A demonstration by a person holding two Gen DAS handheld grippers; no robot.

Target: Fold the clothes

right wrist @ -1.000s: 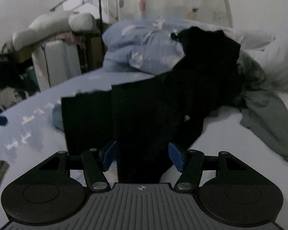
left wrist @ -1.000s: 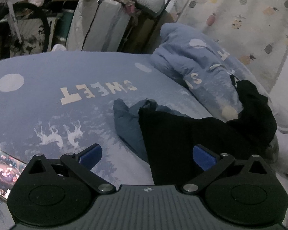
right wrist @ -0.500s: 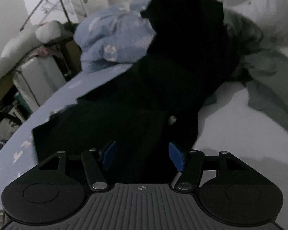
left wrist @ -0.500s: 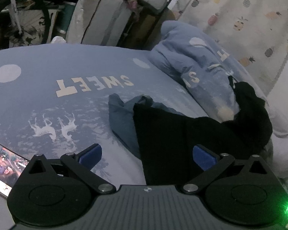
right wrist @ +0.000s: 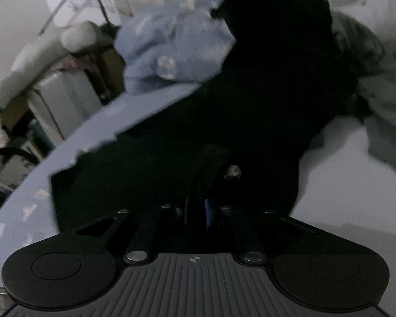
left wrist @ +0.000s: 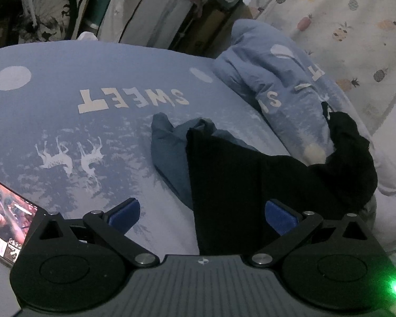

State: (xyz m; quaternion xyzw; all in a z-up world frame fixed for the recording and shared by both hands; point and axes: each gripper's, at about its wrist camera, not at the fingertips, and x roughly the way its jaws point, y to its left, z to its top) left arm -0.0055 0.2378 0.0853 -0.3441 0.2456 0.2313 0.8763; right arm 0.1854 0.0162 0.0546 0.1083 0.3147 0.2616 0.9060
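**A:** What does the left wrist view show?

**B:** The left gripper (left wrist: 202, 212) hangs above the bed with its blue-padded fingers (left wrist: 124, 211) spread wide and nothing between them. The near edge of the black fabric garment (left wrist: 240, 185) lies in the gap, closer to the right-hand pad. It lies flat on the blue bedsheet printed with white deer and the word "SWEET" (left wrist: 92, 121).

**A:** Where does the garment run?

**B:** From just ahead of the gripper it stretches away to the right and rises onto the rumpled light-blue duvet (left wrist: 285, 89). A crumpled slate-blue cloth (left wrist: 169, 153) lies just beside its left edge and partly under it. A lit phone screen (left wrist: 5, 219) sits at the lower left of the bed, well apart from the clothes. A pineapple-print curtain (left wrist: 356, 26) hangs behind.

**A:** And the right wrist view?

**B:** It is blurred. The right gripper (right wrist: 196, 211) has its fingers pressed nearly together, pinching a raised fold of the black garment (right wrist: 250, 100). A small round silver button (right wrist: 232, 172) shows on the cloth just beyond the grip. The garment spreads across the bed up toward the duvet (right wrist: 171, 50), and a grey-green cloth (right wrist: 385, 121) lies against its right side on a white sheet (right wrist: 338, 185).
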